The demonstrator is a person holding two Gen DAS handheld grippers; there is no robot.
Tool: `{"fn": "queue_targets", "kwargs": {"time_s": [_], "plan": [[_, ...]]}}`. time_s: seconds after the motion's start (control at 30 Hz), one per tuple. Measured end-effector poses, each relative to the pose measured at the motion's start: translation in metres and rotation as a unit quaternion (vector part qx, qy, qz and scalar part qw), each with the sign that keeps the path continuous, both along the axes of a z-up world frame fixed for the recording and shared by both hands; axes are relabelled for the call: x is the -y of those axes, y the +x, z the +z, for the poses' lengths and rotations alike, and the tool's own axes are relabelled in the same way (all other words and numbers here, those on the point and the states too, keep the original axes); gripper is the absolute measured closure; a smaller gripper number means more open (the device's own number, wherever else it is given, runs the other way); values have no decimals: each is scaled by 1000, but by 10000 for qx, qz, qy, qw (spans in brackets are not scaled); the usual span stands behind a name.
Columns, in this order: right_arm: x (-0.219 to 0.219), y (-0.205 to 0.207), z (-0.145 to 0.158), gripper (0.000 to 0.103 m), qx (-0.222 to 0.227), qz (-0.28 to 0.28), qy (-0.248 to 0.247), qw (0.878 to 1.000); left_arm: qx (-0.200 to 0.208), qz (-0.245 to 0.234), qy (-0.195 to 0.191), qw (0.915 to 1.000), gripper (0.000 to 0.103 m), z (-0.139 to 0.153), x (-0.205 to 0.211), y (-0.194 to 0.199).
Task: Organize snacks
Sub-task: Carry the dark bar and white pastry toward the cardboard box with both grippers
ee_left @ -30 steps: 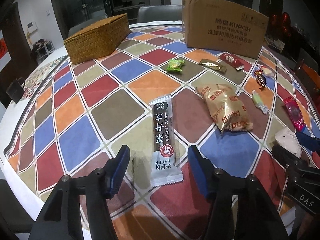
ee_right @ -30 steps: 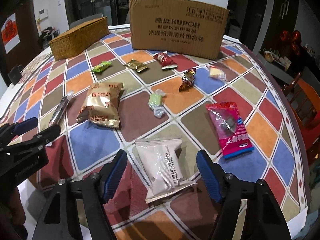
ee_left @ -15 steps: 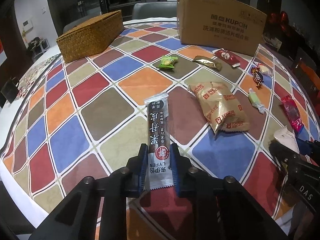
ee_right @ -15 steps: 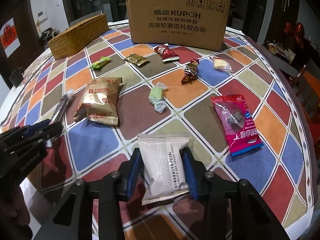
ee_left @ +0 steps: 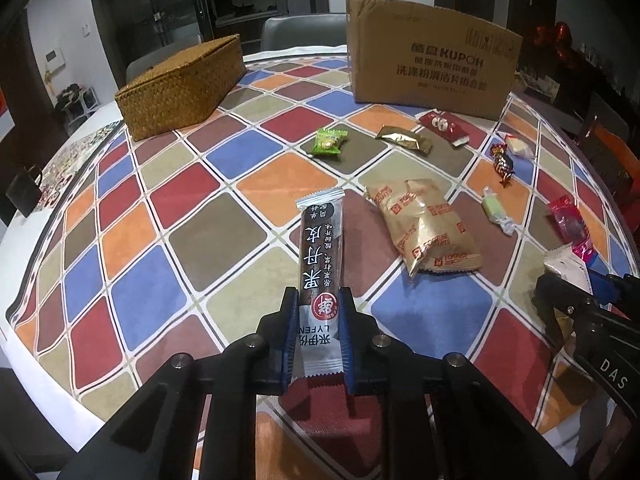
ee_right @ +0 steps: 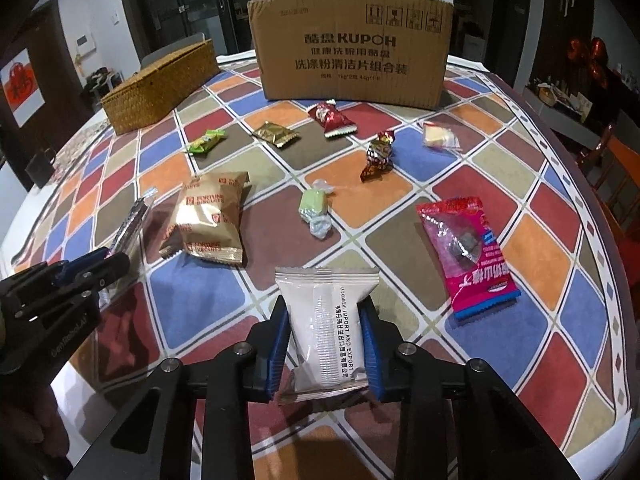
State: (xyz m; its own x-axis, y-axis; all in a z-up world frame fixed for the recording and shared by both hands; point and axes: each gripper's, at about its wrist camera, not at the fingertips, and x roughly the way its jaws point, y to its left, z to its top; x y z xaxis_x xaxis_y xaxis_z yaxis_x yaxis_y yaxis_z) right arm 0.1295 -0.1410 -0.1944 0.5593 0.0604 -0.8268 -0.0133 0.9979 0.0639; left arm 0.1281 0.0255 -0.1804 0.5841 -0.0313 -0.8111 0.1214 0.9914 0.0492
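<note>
Both grippers have closed since a second ago, when their jaws stood wide around the packets. Now the left gripper (ee_left: pixel 319 330) pinches the near end of a long dark fruit-leather bar (ee_left: pixel 320 258), and the right gripper (ee_right: pixel 325 340) clamps a white snack packet (ee_right: pixel 326 326); both packets look lifted just off the checked tablecloth (ee_left: pixel 120 240). Scattered beyond lie a gold biscuit bag (ee_right: pixel 212 216), a pink packet (ee_right: pixel 468 250) and several small sweets. Farther back stand a woven basket (ee_left: pixel 180 88) and a cardboard box (ee_right: pixel 352 66). Sorting seems barely begun: nearly everything is left on the cloth.
</note>
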Motion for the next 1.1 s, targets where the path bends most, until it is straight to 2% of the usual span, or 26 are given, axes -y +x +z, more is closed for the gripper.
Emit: {"fn": "queue_targets", "kwargs": {"time_s": [0.53, 1.1], "plan": [[10, 6, 30, 69, 400, -65, 17, 9992, 211, -37, -2, 9998, 83, 32, 11, 3], [33, 28, 67, 69, 847, -213, -92, 9961, 527, -343, -24, 9980, 83, 69, 40, 26]]}}
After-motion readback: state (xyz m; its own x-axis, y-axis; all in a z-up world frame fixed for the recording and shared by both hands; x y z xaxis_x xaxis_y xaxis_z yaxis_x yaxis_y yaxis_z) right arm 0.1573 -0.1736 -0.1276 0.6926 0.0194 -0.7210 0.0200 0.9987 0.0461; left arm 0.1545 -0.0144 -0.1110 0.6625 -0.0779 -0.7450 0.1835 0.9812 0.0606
